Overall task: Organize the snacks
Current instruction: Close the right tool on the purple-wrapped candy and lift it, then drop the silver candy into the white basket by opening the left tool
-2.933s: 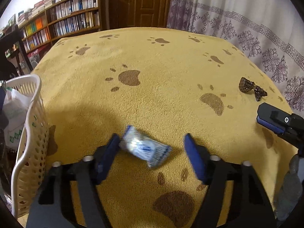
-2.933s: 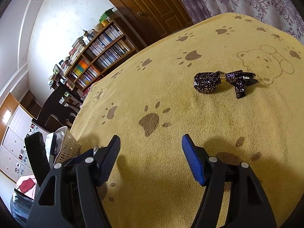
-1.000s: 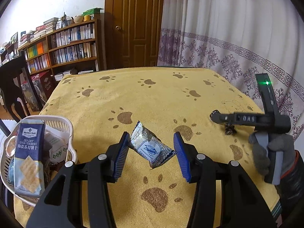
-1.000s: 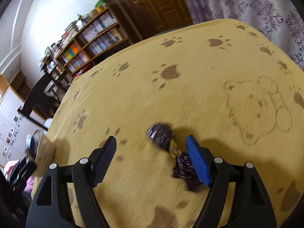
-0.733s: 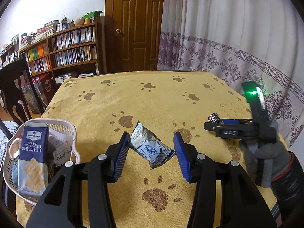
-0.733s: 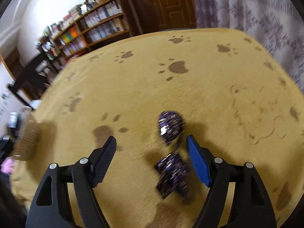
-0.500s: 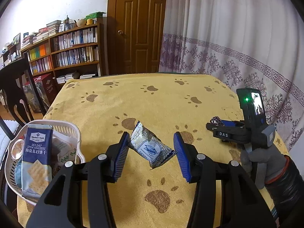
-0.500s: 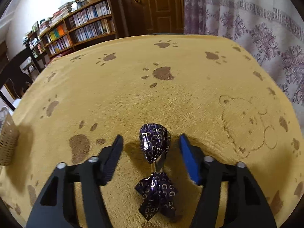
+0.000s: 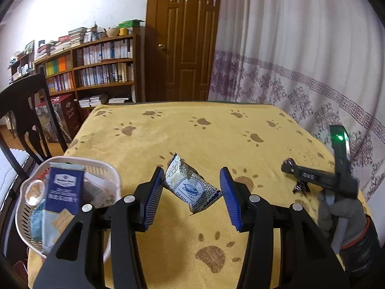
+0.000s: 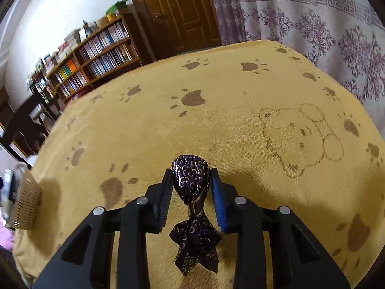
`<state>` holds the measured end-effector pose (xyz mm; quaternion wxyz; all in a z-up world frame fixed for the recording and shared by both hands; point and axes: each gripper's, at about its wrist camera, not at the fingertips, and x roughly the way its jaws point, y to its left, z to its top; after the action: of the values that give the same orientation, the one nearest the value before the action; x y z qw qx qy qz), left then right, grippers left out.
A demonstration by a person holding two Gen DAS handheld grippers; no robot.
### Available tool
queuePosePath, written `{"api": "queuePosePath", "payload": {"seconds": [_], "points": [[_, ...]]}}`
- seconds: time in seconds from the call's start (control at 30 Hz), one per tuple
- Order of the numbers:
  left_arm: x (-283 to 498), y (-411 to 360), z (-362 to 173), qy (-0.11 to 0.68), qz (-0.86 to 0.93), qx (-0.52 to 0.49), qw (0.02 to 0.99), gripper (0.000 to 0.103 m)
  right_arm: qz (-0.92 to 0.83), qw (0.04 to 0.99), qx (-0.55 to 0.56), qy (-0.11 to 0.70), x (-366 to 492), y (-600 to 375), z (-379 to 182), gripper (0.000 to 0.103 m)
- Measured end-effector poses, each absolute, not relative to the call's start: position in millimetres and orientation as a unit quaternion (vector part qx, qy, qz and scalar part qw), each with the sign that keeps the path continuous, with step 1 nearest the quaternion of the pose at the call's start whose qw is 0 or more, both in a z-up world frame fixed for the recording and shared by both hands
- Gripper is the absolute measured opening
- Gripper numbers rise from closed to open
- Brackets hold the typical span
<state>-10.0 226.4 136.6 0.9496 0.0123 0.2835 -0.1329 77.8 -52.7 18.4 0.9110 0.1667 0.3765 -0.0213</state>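
Observation:
My left gripper (image 9: 191,192) is shut on a white and blue snack packet (image 9: 192,189), which hangs slanted between the blue pads above the yellow paw-print tablecloth (image 9: 204,139). My right gripper (image 10: 191,191) is shut on a purple foil-wrapped candy (image 10: 190,180); its round head sits between the pads and its twisted tail (image 10: 195,243) trails back toward the camera. In the left wrist view the right gripper (image 9: 287,167) shows side-on at the table's right, held by a gloved hand (image 9: 341,212), with the candy's tail (image 9: 299,187) hanging under it.
A white plastic basket (image 9: 113,171) at the table's left edge holds a blue cracker pack (image 9: 63,192) and other packets; the right wrist view shows the basket (image 10: 26,202) far left. A dark chair (image 9: 26,120), a bookshelf, a door and a curtain surround the table.
The right gripper has moved over the purple candy and closed on its head. The left gripper has risen and tilted back with the packet still in it, bringing the basket into view.

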Motion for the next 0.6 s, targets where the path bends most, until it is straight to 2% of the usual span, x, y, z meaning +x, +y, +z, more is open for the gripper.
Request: {"api": "queuePosePath", "payload": {"seconds": [0.6], "points": [[-11.5, 339.0, 183.3, 0.222, -0.012, -0.058, 0.973, 0.049, 0.017, 0.909, 0.164, 0.383, 72.1, -35.2, 10.5, 0.032]]}}
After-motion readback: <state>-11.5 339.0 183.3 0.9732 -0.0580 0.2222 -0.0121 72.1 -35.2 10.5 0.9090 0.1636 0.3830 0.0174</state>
